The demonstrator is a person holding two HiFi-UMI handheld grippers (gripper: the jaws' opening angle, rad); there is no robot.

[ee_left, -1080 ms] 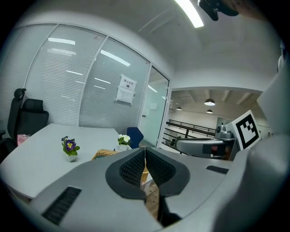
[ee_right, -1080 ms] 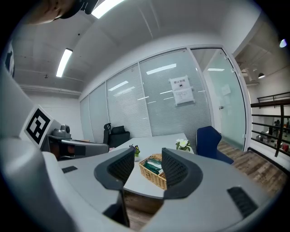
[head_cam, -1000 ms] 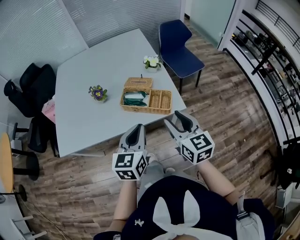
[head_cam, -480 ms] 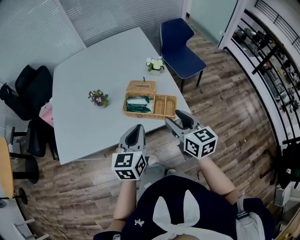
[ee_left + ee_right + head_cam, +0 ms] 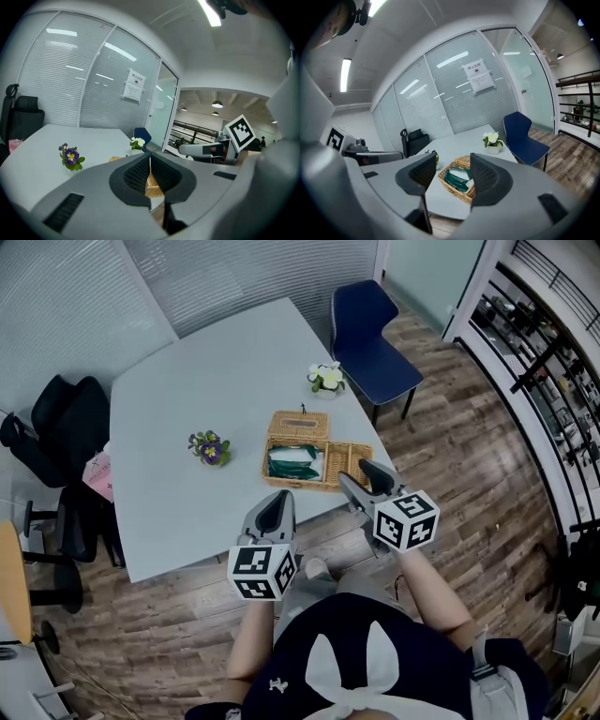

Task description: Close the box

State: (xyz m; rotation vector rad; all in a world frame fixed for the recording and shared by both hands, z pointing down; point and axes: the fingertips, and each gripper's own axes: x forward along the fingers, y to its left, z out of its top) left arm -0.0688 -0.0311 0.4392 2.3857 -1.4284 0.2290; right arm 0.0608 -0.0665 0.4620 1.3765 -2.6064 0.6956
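Observation:
A wicker box stands near the front edge of the grey table. Its lid is tipped up at the far side, and green and white things lie in the left compartment. My right gripper is held in the air just short of the box's near right corner, open, with nothing between its fingers. In the right gripper view the box shows ahead through the gap of the right gripper. My left gripper hangs off the table's front edge, shut and empty. A strip of the box shows past the left gripper.
On the table, a pot of purple flowers stands left of the box and a pot of white flowers behind it. A blue chair is at the far right corner. At the left are a black office chair and wooden floor.
The table and box have come closer to both grippers in the head view. The right gripper has moved forward to the box's near right corner. The left gripper has hardly moved.

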